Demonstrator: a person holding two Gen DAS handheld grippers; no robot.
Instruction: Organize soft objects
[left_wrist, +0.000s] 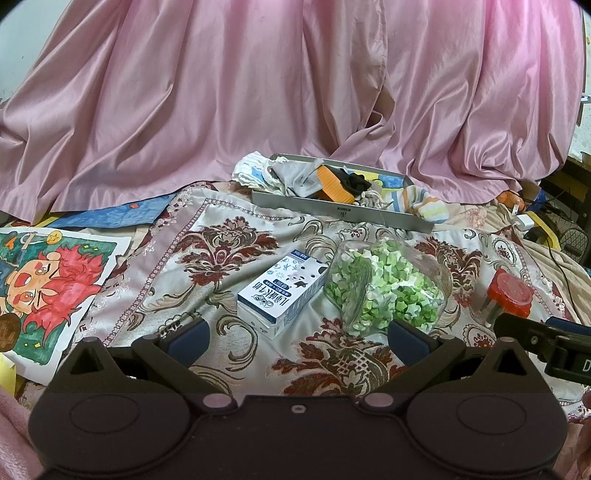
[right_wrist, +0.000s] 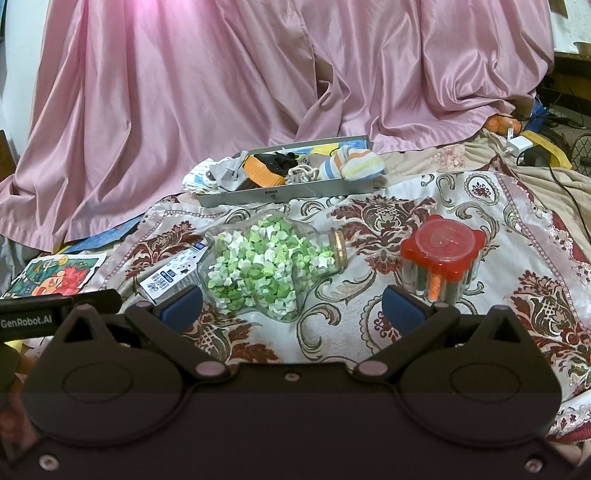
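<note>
I am looking out over the pink satin curtain (left_wrist: 258, 92) that is filling the whole far side, and below it the floral brocade bedspread (left_wrist: 207, 258) that is carrying everything. The soft things are sitting at twelve o'clock from both grippers: socks and rags are heaped in the long grey metal tray (right_wrist: 288, 192), which is lying crosswise at the curtain's foot, its long axis running from nine to three. A striped sock (right_wrist: 354, 165) is drooping over its right end, and a white cloth (left_wrist: 251, 170) is spilling off its left end. I am judging that the coming move turns on that spill, and that the left gripper (left_wrist: 295, 334) is lying nearer the white cloth while the right gripper (right_wrist: 291, 306) is lying nearer the striped sock.

Both pairs of jaws are standing wide apart and holding nothing.

Between the jaws and the tray, hard clutter is blocking the straight line: a clear glass jar of green and white paper stars (right_wrist: 269, 269) on its side, a blue-and-white milk carton (left_wrist: 282, 291) touching it at nine o'clock, and a red-lidded clear tube holder (right_wrist: 441, 254) at three.

The right view is showing the jar's brass mouth; the left view is showing a coloured cartoon drawing (left_wrist: 48, 288) in full.
</note>
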